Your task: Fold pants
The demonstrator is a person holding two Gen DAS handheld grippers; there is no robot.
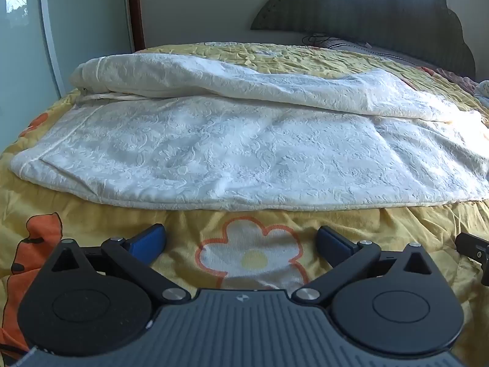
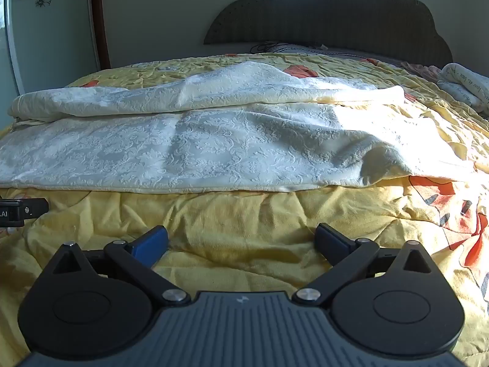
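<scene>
left wrist view:
pants (image 1: 244,150): cream, textured; laid flat on the yellow bedspread (image 1: 250,250), just beyond the claw, not touched.
left gripper (image 1: 241,240): spread wide, nothing held; blue fingertips (image 1: 149,240) seen hovering over the flower print, short of the near hem.
long axis: run left-right across the view, parallel to the bed's near edge; one layer is seen folded over along the far side.
ends: which end is the waist cannot be told.
risk: if only the top layer is pinched at the near edge, the layers are likely to be split and the fold skewed.

right wrist view:
pants (image 2: 214,146): same lie, axis left-right; the right-hand end is rumpled and lifted off the bedspread (image 2: 244,214).
right gripper (image 2: 241,240): fully parted, empty, over bare bedspread short of the near edge.
left gripper body (image 2: 21,211): seen at the left frame edge, level with this one.
headboard (image 2: 330,15): dark, beyond the pants.
risk: bedspread could be caught with the fabric, since it is bunched right under the hem; uneven lift between the two hands is judged likely to twist the long fold.
</scene>
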